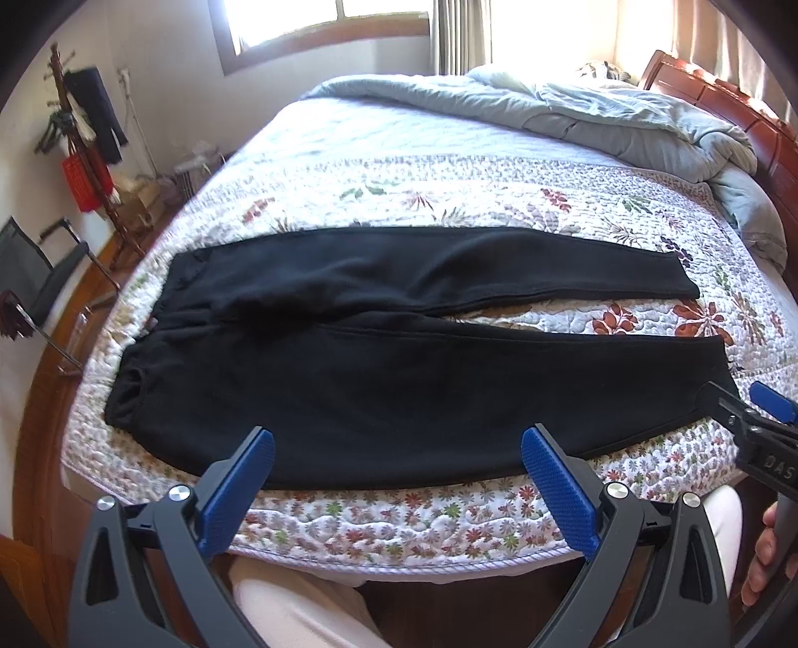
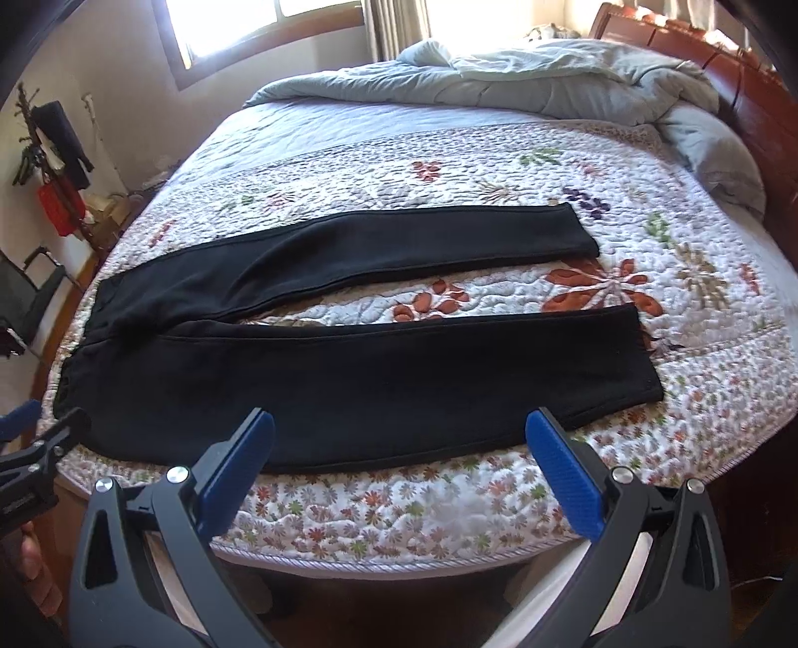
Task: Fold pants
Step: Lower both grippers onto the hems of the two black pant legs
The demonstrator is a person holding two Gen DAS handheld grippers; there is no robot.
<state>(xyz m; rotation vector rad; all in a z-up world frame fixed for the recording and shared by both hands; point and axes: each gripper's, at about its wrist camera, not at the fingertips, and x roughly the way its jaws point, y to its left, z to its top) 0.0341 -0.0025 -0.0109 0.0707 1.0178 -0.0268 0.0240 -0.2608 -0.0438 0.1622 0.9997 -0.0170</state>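
Left gripper (image 1: 398, 461) jaws spread wide, blue pads (image 1: 238, 491) empty, right gripper (image 2: 399, 446) likewise wide apart and empty, both held level side by side, fingers (image 1: 760, 568) wrapped on right handle

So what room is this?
Most likely a bedroom: there's a big bed with a crumpled duvet, a wooden headboard and a coat stand by the wall.

Home bedroom. Bed (image 1: 449, 164) with floral quilted cover, rumpled grey duvet (image 1: 623, 114) by red-brown wooden headboard (image 1: 738, 104). Curtained window (image 1: 319, 25), sunlit. Wooden coat stand (image 1: 85, 144) hung with clothes in corner, folding chair (image 1: 35, 269) beside.
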